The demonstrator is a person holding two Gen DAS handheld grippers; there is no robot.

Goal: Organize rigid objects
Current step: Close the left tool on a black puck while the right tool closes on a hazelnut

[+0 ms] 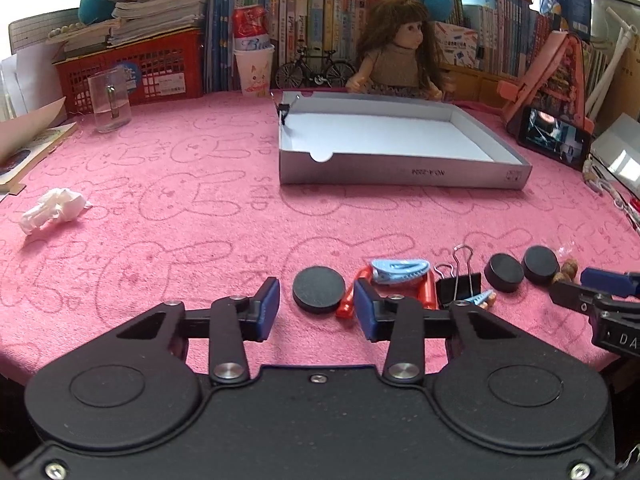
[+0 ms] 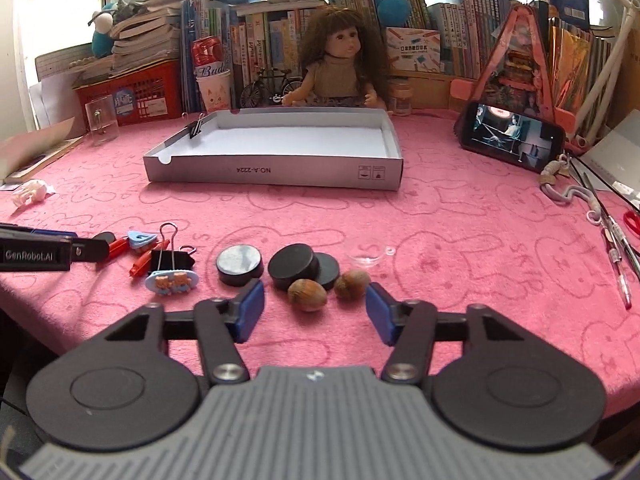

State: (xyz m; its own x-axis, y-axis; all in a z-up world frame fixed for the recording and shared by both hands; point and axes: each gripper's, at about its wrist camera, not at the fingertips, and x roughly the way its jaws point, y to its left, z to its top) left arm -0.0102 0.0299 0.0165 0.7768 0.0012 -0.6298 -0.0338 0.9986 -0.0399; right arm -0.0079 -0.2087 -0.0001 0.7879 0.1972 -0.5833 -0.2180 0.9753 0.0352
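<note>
My left gripper (image 1: 316, 306) is open and empty, its pads either side of a black disc (image 1: 319, 289) on the pink cloth. Right of it lie a red clip (image 1: 428, 290), a blue hair clip (image 1: 400, 271), a black binder clip (image 1: 458, 286) and two more black discs (image 1: 504, 272). My right gripper (image 2: 315, 311) is open and empty, just behind two brown nuts (image 2: 307, 295) and stacked black discs (image 2: 295, 266). Another disc (image 2: 240, 265), a binder clip (image 2: 171, 261) and a blue ornament (image 2: 172, 282) lie to the left. A grey open box (image 1: 400, 172) (image 2: 276, 170) stands farther back with a binder clip (image 2: 196, 127) on its rim.
A doll (image 2: 340, 68), a toy bicycle (image 1: 316, 70), cups (image 1: 254, 68), a glass (image 1: 109, 98) and books line the back. A phone (image 2: 512, 136) leans at the right, pens (image 2: 618, 252) beside it. A crumpled tissue (image 1: 54, 208) lies left. A small clear dish (image 2: 366, 257) sits near the nuts.
</note>
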